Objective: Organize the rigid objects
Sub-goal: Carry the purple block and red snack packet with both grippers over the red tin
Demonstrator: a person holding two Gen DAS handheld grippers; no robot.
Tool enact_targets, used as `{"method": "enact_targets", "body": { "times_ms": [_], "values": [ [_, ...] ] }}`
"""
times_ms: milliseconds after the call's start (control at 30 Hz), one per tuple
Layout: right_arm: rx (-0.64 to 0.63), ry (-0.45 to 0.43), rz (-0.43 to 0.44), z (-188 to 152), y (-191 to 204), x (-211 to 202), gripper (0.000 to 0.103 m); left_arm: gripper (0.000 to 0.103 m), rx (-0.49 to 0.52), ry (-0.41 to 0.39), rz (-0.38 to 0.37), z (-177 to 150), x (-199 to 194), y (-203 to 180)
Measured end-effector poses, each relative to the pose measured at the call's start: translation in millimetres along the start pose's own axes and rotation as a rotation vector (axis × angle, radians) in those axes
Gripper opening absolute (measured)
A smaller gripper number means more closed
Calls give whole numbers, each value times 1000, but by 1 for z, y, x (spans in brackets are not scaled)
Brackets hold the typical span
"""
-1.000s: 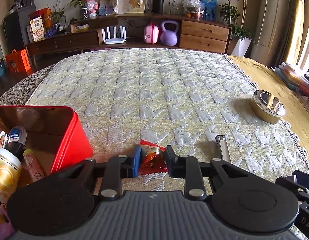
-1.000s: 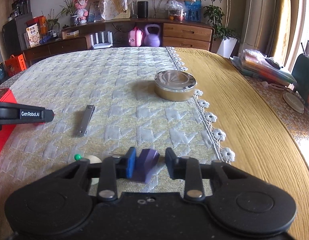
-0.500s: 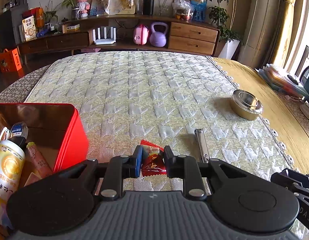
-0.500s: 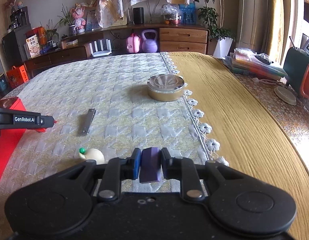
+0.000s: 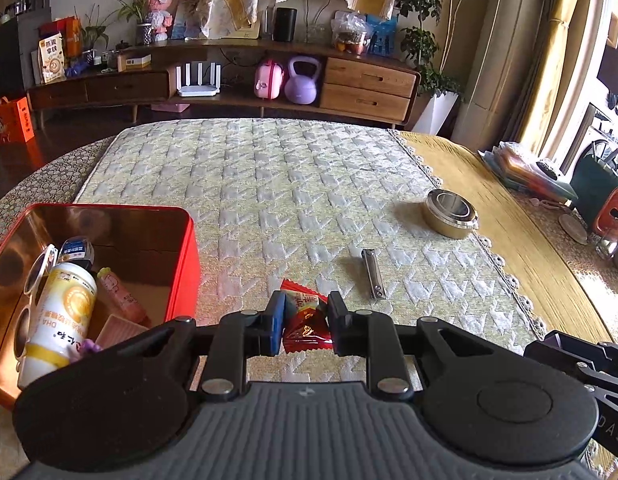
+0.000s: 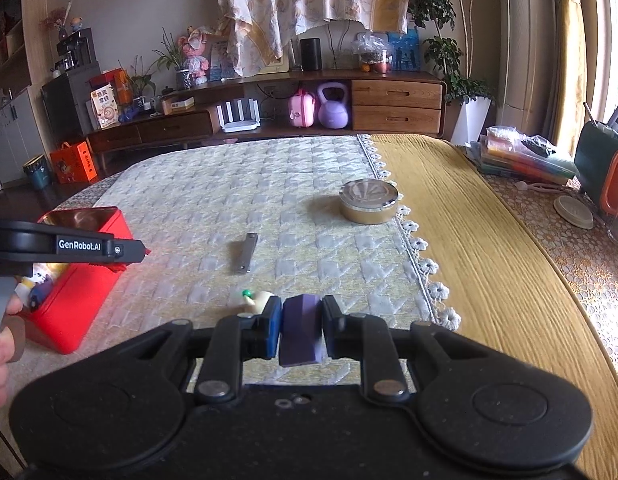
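Where fingers [image 6: 273, 330] grip, purple block [image 6: 301, 330] hides.

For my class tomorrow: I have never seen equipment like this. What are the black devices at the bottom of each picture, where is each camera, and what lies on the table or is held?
There is no robot here. A person holds a hand-operated two-finger gripper in each hand, and a wide-angle camera on each looks forward along its fingers.

In the left camera's picture, the left gripper is shut on a red snack packet. Beside it stands an open red tin box holding bottles and small items.

In the right camera's picture, the right gripper is shut on a purple block.

On the patterned tablecloth lie a metal nail clipper, a round gold tin and a small cream figure with a green tip.
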State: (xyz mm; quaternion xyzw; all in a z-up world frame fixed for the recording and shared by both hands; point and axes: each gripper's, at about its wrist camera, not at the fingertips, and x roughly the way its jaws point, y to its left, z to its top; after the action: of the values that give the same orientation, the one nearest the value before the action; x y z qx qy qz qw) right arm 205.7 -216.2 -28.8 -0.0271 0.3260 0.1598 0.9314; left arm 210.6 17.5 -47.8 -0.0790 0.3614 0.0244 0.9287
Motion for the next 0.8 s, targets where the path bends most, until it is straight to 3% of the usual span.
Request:
{"method": "enact_targets", "body": {
  "times_ms": [367, 800],
  "values": [
    [-40, -27, 82, 5, 41, -34, 21, 22, -14, -40, -18, -6, -53, 28],
    [-105, -51, 150, 7, 98, -50, 21, 22, -49, -80, 16, -11, -101, 86]
  ]
}}
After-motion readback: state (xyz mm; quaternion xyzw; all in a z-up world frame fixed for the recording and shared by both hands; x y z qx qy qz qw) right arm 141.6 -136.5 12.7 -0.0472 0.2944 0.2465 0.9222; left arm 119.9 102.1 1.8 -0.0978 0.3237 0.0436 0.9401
